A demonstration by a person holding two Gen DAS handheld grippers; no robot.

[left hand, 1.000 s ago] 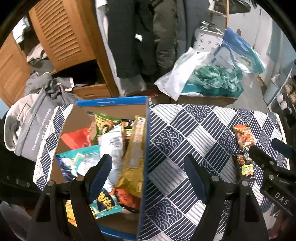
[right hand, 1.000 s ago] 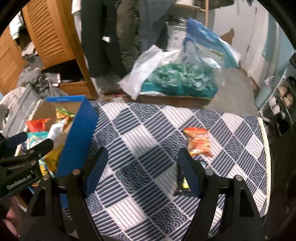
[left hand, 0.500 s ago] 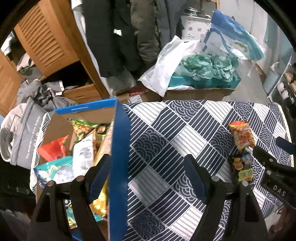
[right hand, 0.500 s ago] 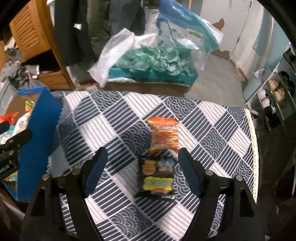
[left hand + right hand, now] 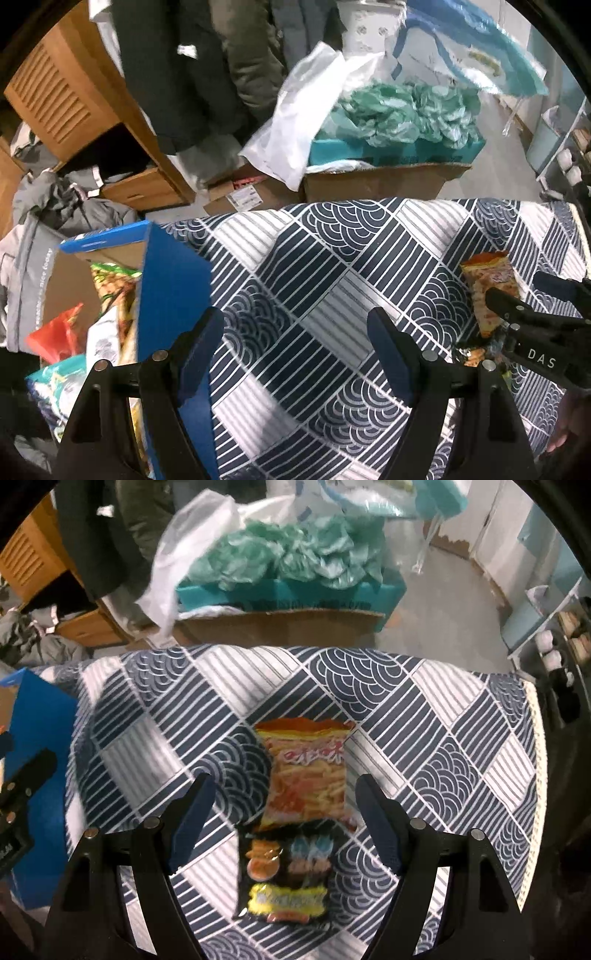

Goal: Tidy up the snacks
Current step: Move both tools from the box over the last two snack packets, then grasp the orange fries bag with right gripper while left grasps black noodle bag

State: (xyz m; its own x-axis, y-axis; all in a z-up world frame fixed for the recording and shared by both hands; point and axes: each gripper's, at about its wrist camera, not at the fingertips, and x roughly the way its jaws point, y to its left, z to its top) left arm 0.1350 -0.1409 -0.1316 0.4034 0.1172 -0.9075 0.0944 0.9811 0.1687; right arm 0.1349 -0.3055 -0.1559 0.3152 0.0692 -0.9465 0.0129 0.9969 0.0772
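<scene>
Two snack packs lie on the patterned surface (image 5: 424,746): one orange pack (image 5: 306,771) and one black pack (image 5: 286,878), the black one nearer the camera, its top edge touching or slightly under the orange one. Right tongs (image 5: 284,819) spread wide, released, hovering above both packs with one finger on each side, gripping nothing. Left tongs (image 5: 295,354) also released and empty, over bare cloth between the packs and one blue-sided cardboard box (image 5: 173,295) at the surface's left end. Box holds several more snack bags, at least four visible: green (image 5: 110,284), red (image 5: 55,336), white (image 5: 103,343), teal (image 5: 59,384). Behind the surface, one cardboard carton (image 5: 280,627) with teal plastic bags on top.
</scene>
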